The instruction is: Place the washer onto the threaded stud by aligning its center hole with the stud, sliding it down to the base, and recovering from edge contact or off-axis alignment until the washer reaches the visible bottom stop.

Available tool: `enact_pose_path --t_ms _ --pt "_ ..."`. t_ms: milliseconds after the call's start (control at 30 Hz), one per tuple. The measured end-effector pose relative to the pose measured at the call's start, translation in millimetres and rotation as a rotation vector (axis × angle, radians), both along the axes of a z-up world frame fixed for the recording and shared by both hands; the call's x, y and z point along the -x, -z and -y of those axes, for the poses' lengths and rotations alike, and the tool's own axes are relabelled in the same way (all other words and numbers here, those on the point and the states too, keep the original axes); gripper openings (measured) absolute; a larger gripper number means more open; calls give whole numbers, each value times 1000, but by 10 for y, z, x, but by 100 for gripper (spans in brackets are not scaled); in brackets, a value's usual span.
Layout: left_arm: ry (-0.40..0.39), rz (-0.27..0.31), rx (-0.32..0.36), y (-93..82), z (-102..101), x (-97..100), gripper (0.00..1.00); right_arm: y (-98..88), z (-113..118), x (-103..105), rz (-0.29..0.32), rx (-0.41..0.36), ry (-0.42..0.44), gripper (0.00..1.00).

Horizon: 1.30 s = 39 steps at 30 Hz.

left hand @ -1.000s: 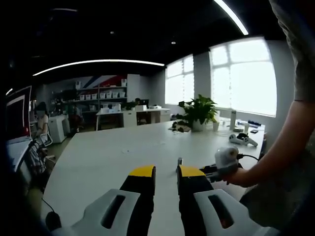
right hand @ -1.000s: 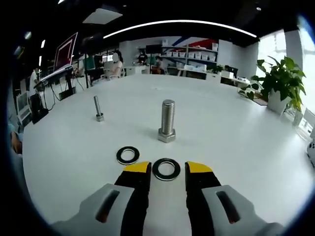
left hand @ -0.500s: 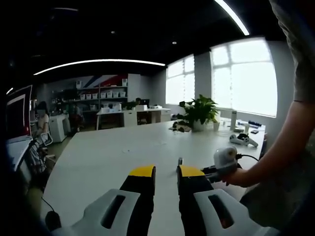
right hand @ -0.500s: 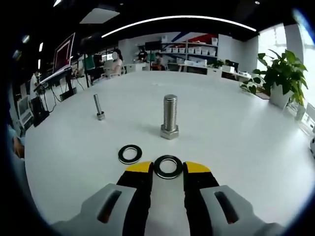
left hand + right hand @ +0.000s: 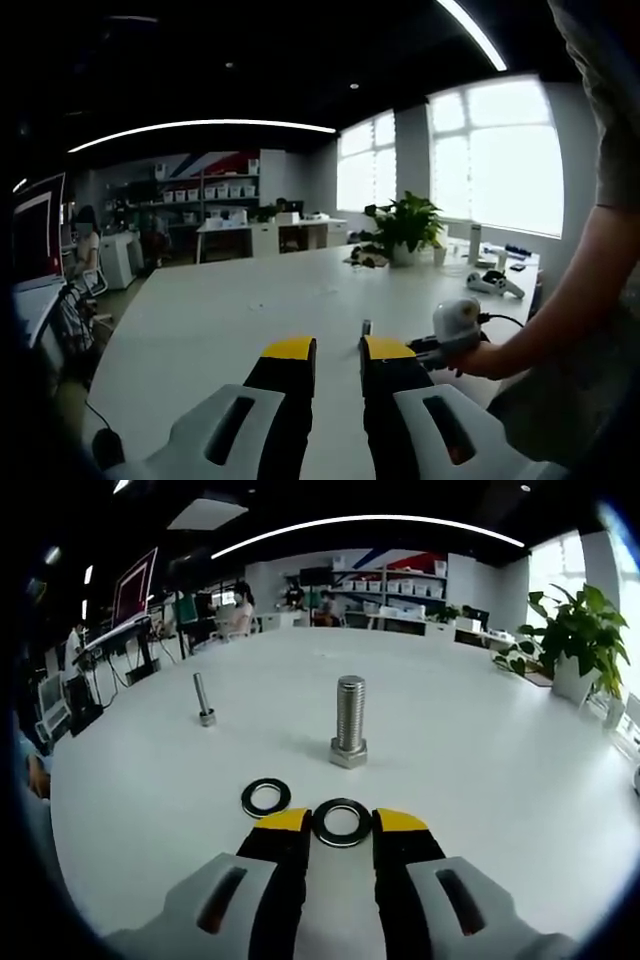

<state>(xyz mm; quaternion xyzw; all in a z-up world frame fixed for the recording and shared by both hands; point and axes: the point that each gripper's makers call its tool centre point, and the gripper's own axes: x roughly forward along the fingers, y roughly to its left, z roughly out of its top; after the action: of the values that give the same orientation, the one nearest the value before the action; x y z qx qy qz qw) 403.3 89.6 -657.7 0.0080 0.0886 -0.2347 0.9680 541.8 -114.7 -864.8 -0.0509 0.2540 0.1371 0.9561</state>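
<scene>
In the right gripper view a dark washer [image 5: 341, 823] lies flat on the white table [image 5: 480, 780]. My right gripper [image 5: 341, 821] has its yellow-tipped jaws against the washer's two sides. A second washer [image 5: 265, 797] lies just left of it. Beyond them the thick threaded stud [image 5: 349, 723] stands upright on its hex base, bare of washers. My left gripper [image 5: 338, 349] hovers over the table with a narrow gap between its jaws and nothing in it. To its right a person's hand [image 5: 485, 358] holds the other gripper's white body [image 5: 458, 318].
A thin small bolt [image 5: 203, 702] stands upright at the left of the stud. A potted plant [image 5: 575, 645] sits at the table's far right edge. Shelves, desks and seated people are at the back of the room.
The right jaws have narrowed from a wider gap onto the washer's sides. That view has shifted slightly. The left gripper has not moved.
</scene>
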Motion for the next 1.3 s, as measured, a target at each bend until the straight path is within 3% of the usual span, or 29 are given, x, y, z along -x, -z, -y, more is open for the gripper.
enact_pose_path --t_ms 333,733,1300 --pt "2 1 2 -4 1 1 15 28 -39 7 -21 14 -23 25" --pt "2 3 1 -8 3 2 15 0 -35 5 -4 26 -22 25" --pt "0 2 8 -12 0 -5 15 -229 -50 -89 46 13 -28 25"
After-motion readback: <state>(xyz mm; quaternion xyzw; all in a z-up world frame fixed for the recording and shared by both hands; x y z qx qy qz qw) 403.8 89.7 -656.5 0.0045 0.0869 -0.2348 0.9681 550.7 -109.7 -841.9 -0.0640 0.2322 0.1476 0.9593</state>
